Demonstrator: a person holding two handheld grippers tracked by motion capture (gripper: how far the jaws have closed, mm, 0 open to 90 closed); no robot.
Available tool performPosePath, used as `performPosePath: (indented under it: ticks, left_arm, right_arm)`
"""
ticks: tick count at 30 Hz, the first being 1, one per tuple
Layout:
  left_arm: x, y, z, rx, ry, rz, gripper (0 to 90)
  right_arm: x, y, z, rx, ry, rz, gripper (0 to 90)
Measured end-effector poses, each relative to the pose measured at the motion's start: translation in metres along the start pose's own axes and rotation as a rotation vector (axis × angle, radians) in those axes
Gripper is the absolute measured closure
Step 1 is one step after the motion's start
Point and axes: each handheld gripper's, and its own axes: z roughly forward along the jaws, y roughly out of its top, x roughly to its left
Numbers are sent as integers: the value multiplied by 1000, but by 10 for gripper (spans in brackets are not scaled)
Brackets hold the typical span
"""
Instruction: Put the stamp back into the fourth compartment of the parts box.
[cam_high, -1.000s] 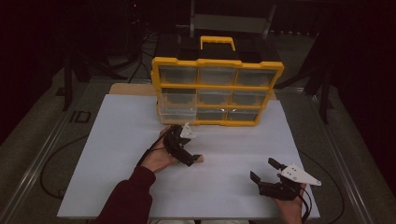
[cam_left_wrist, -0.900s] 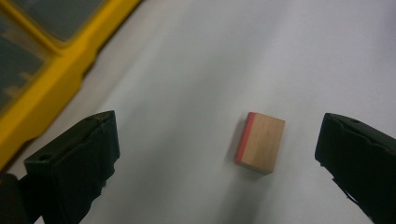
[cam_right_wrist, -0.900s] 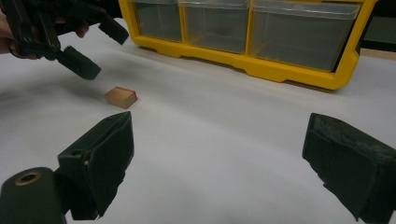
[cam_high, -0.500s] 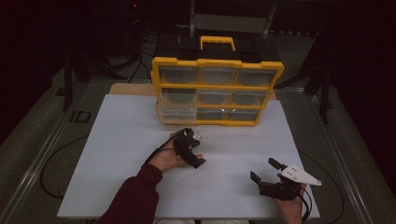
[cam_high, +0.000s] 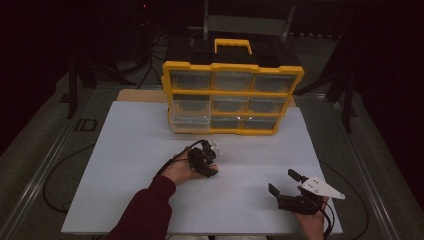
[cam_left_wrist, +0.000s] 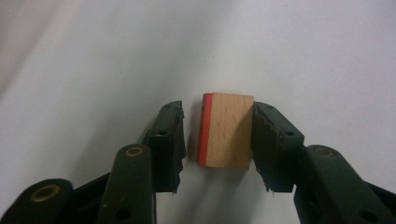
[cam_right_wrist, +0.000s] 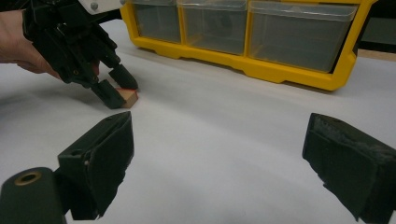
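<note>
Since a second ago the left gripper has dropped a little toward the white table and its jaws have just been closing, narrowing around a small wooden block with a red edge. From the left gripper view, the block lies flat on the table between the two jaws: one jaw sits against its plain wooden side, while a thin gap remains between the other jaw and the red edge, so the pads are not both pressing it. From the right gripper view the same block shows just under the tips of that gripper, low on the tabletop. The right gripper rests well apart from it, nearer the person's edge of the table, with its jaws spread wide and nothing between them. Beyond both grippers stands a yellow organizer case with a handle on top and clear drawers in rows; what the drawers hold cannot be made out through the dim plastic.
</note>
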Motion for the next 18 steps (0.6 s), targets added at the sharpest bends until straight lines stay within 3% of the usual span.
performPosePath:
  ticks: [3,13,18]
  left_arm:
    - [2,-1,-1,3,-2,5,660]
    - [4,-1,-4,9,4,-16,669]
    - [6,-1,-10,-12,11,-28,669]
  right_arm:
    - [0,0,0,1,-1,-3,93]
    - [0,0,0,-1,2,-1,93]
    - [0,0,0,1,2,-1,93]
